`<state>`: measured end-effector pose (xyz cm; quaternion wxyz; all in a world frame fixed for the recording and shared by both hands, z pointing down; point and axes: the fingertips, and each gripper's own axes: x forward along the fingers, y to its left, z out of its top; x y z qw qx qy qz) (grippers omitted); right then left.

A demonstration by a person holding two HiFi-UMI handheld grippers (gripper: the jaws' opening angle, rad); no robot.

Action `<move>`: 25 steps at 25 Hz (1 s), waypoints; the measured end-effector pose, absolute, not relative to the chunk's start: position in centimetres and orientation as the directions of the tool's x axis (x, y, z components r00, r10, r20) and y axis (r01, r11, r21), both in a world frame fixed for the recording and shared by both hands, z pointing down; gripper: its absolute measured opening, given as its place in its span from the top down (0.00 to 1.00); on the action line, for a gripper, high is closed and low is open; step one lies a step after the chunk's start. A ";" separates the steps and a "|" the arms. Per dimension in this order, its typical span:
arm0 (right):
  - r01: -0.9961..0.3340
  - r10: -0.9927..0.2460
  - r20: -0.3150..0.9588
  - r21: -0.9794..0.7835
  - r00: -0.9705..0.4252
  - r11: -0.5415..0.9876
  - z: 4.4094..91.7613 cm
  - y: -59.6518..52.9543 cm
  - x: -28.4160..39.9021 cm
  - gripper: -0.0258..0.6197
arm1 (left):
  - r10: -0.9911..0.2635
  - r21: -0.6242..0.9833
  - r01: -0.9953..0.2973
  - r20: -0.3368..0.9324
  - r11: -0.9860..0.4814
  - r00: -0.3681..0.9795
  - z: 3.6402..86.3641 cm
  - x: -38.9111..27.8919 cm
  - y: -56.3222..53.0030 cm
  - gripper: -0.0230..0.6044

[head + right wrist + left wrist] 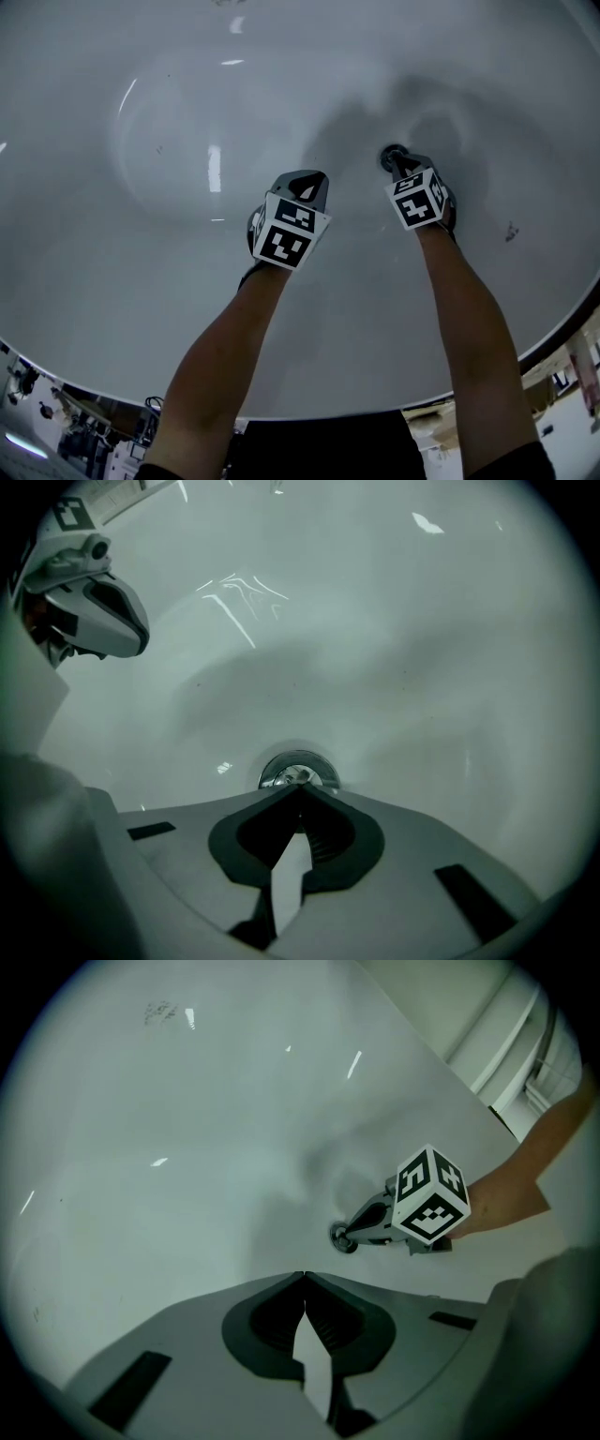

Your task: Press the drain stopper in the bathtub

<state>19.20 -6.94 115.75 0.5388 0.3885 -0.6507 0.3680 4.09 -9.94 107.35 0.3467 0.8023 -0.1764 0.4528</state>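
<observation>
Drain stopper (pixel 298 770) round, chrome, under closed right gripper (pixel 300 790); bathtub (pixel 431 658) glossy white.

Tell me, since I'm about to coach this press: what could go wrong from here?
1. The right gripper, jaws shut to a narrow tip, seems to meet the drain stopper at its near edge. An off-centre push might tilt the stopper rather than click it down.
2. The stopper is shiny metal and the bathtub is glossy, so the tip could skid off and scrape the tub's surface.
</observation>
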 end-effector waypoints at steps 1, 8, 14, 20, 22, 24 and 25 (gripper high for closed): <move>-0.897 -0.112 0.988 -0.046 -0.106 0.439 115.8 -7.0 19.2 0.93 | 0.031 0.399 -0.603 0.849 -0.691 0.527 107.3 4.1 -9.6 0.94; -0.866 -0.092 0.994 -0.009 -0.063 0.499 116.1 -7.2 19.1 0.93 | 0.010 0.399 -0.627 0.848 -0.669 0.529 107.7 4.2 -9.5 0.94; -0.839 -0.075 0.995 -0.012 -0.063 0.543 116.4 -7.1 18.7 0.93 | 0.001 0.394 -0.634 0.850 -0.666 0.527 108.2 3.6 -9.9 0.94; -0.861 -0.101 0.993 -0.003 -0.063 0.508 116.5 -7.2 18.6 0.93 | -0.004 0.384 -0.654 0.860 -0.651 0.510 108.4 2.1 -9.1 0.94; -0.895 -0.095 0.991 -0.046 -0.098 0.444 116.4 -7.2 18.9 0.93 | 0.008 0.382 -0.654 0.867 -0.653 0.498 108.3 1.6 -8.5 0.94; -0.916 -0.098 0.987 -0.081 -0.130 0.393 115.8 -6.8 19.1 0.93 | 0.014 0.372 -0.648 0.873 -0.664 0.487 107.6 1.1 -7.9 0.94; -0.919 -0.096 0.986 -0.092 -0.139 0.384 115.2 -6.5 19.1 0.93 | 0.008 0.360 -0.646 0.877 -0.673 0.481 106.9 0.8 -7.8 0.94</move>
